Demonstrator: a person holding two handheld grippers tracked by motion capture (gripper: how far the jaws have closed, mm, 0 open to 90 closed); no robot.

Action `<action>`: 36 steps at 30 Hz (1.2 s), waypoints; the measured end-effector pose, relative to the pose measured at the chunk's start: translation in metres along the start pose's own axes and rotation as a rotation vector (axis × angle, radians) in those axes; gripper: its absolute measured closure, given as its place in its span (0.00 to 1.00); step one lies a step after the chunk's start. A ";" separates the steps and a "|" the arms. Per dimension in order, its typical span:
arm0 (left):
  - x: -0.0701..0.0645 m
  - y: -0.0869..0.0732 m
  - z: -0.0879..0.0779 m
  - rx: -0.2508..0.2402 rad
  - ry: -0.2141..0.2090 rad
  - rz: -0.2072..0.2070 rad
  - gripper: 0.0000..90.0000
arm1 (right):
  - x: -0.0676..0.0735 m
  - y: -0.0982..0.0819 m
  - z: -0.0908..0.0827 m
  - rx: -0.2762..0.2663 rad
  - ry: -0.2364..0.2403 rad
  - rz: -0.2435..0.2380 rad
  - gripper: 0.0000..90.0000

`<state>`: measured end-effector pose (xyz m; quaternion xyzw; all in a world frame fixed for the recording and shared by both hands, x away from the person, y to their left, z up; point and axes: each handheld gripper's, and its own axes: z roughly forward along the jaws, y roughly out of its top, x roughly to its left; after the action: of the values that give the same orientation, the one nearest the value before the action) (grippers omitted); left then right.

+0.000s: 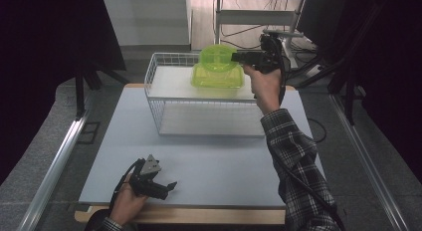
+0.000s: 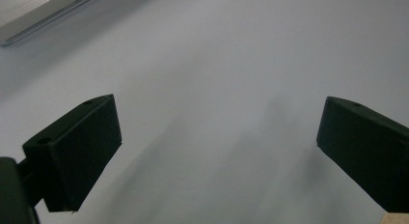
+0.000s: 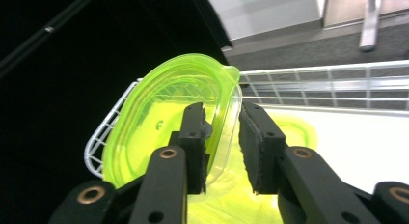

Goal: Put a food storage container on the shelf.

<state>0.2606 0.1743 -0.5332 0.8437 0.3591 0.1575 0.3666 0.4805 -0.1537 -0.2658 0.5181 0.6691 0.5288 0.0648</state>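
A wire basket (image 1: 204, 99) stood at the far middle of the table (image 1: 209, 166). A container (image 1: 217, 55) leaned tilted on a lid (image 1: 217, 79) lying on the basket's upper shelf, toward its back right. The left gripper (image 1: 166, 187) lay near the table's near left edge, well apart from the basket.

The tub's (image 3: 159, 132) lower rim is hidden behind the right gripper (image 3: 223, 137) in its own view, and whether the right pad (image 3: 253, 147) touches the tub wall cannot be told (a sliver of gap seems to show). In the high view the basket's (image 1: 154, 71) far wire wall is partly hidden behind the tub, and the sleeve (image 1: 298, 171) near the basket is cut off by the bottom edge.
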 end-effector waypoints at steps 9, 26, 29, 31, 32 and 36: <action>0.001 0.000 -0.001 -0.005 0.003 -0.005 0.02 | -0.003 0.002 0.000 -0.001 0.025 -0.019 0.58; 0.001 0.000 -0.001 0.000 0.001 -0.009 0.02 | -0.005 -0.009 -0.021 0.011 0.082 -0.143 0.28; 0.001 0.000 -0.001 0.001 0.002 -0.008 0.02 | -0.005 -0.012 -0.023 0.012 0.089 -0.165 0.25; 0.001 0.000 -0.001 0.001 0.002 -0.008 0.02 | -0.006 -0.015 -0.024 0.012 0.092 -0.181 0.22; 0.001 0.000 -0.001 0.001 0.002 -0.008 0.02 | -0.006 -0.016 -0.025 0.013 0.097 -0.189 0.21; 0.001 0.000 -0.001 0.002 0.000 -0.010 0.02 | -0.005 -0.022 -0.028 0.003 0.106 -0.229 0.18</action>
<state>0.2608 0.1751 -0.5328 0.8423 0.3635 0.1551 0.3666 0.4515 -0.1731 -0.2727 0.4097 0.7272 0.5437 0.0884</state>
